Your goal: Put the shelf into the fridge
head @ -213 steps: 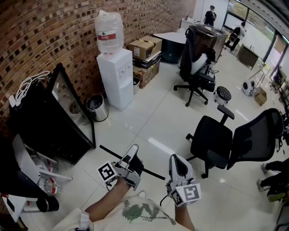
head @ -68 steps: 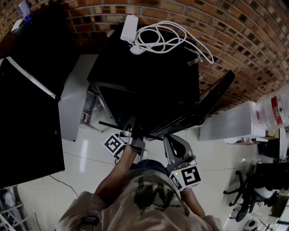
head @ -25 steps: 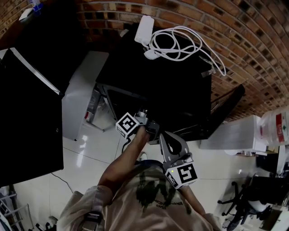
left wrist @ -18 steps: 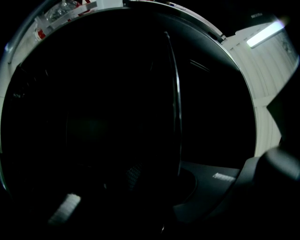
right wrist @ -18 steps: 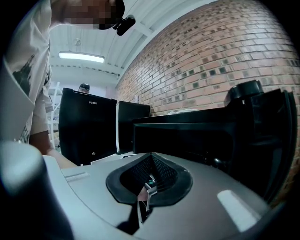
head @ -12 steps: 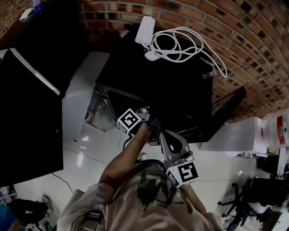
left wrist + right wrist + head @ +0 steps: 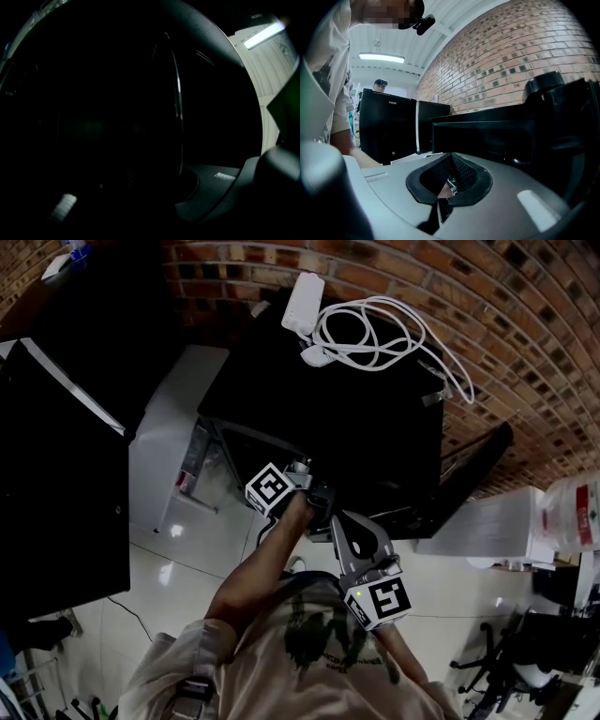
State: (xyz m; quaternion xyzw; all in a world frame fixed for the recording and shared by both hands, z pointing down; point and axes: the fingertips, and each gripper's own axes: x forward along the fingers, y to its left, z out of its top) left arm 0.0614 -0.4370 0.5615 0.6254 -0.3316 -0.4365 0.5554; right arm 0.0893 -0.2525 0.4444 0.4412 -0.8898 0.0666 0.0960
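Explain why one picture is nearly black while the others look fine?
Left gripper view: almost all black, as it seems to look into the dark fridge; only a thin glint and a bright strip at upper right show. Head view: dim but sharp, the brick wall bent by the wide lens. Right gripper view: brightest and clear, curved at the edges.

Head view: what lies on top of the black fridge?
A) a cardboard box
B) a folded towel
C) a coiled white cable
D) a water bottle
C: a coiled white cable with its white plug block lies on the dark top of the fridge.
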